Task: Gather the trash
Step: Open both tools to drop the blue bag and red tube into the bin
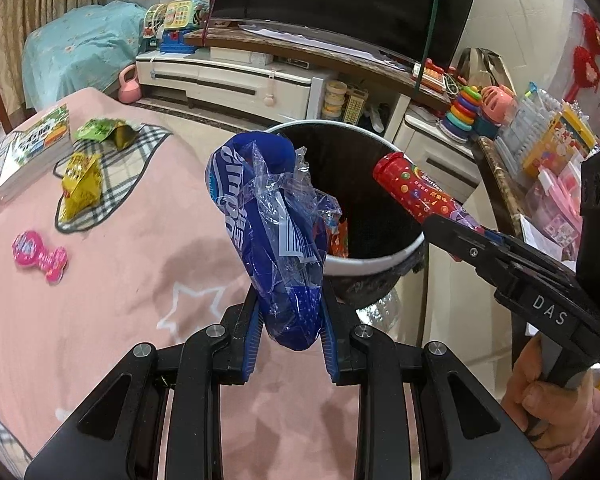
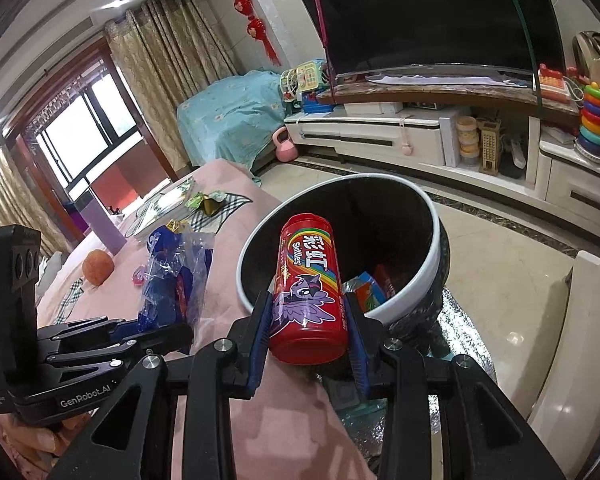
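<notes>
Our left gripper (image 1: 288,332) pinched a crinkly blue plastic bag (image 1: 268,236), hiding part of the round bin (image 1: 380,258). Our right gripper (image 2: 310,334) squeezed a smooth red candy tube (image 2: 308,284) over it.

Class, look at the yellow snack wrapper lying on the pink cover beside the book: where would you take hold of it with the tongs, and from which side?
Grip the yellow snack wrapper at its crumpled upper end, which stands off the pink cover. Come from above, one finger each side of that ridge. The rest lies flat, so a sideways approach would likely only slide it.
</notes>
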Demonstrator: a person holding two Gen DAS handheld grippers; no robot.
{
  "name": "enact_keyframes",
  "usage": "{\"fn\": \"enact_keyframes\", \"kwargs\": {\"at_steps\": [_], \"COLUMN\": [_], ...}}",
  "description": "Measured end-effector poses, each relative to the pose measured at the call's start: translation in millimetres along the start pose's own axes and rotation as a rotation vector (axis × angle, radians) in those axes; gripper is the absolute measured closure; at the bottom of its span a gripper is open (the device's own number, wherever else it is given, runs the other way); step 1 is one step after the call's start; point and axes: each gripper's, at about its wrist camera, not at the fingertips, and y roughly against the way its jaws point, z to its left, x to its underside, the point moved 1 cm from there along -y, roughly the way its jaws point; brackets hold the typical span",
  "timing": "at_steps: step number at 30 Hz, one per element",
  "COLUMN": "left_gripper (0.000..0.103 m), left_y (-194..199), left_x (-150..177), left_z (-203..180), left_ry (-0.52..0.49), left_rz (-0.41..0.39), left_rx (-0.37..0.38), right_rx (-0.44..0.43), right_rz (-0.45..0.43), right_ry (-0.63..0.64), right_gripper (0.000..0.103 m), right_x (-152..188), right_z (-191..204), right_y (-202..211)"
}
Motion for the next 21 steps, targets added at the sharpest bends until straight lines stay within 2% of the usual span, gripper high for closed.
{"fn": "enact_keyframes", "kwargs": {"at_steps": [21], "left_gripper": [0.078], "left_y": [-40], "left_x": [-36], "left_z": [-9], "left_ry": [-0.027], "left_rz": [0.072], "left_rx": [0.006], "right_rx": [0.027], "right_rz": [0.027], "right_ry": [-0.008], "right_gripper": [0.068], "right_x": [-24], "right_z": [-23], "right_y": [-23]}}
